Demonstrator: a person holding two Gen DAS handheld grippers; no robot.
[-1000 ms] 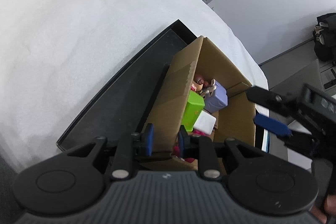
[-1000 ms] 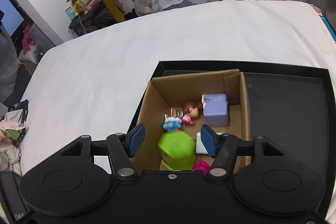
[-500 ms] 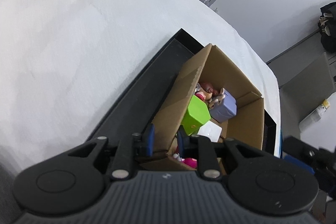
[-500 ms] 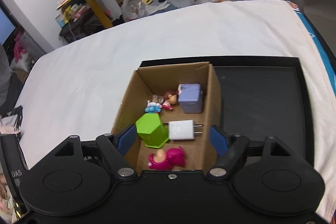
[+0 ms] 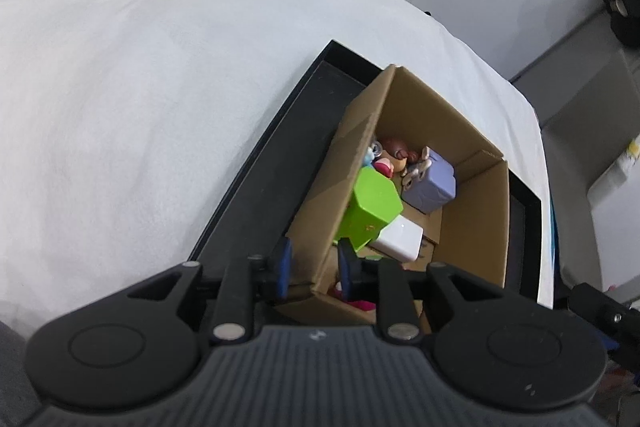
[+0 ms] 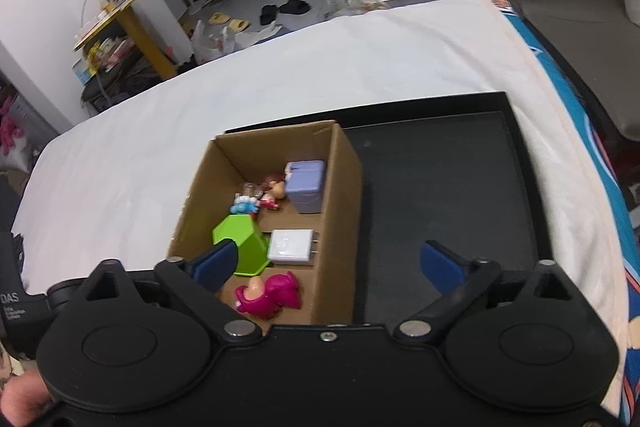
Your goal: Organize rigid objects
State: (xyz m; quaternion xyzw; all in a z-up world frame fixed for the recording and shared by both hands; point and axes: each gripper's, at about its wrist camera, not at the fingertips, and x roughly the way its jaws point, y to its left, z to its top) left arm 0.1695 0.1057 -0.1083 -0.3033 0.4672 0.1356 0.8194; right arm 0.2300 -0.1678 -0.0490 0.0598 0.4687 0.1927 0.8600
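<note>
Left tongs (image 5: 311,269): I keep them pinched on the near wall of the cardboard box (image 5: 352,171). Right tongs (image 6: 328,263): just opened wide, nothing between them, poised above the box's right wall, with the green block (image 6: 240,243), white charger (image 6: 290,247) and pink toy (image 6: 268,293) stowed beneath. Step: stowing appears finished; next I should let go of the box.

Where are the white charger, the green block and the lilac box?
white charger (image 6: 290,247), right wrist view, flat top face.
green block (image 6: 240,239), right wrist view, upper face.
lilac box (image 6: 306,183), right wrist view, top face.

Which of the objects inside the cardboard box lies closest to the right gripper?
The magenta toy figure. It lies at the box's near end, just before the gripper, while the green block and white charger lie farther in.
</note>
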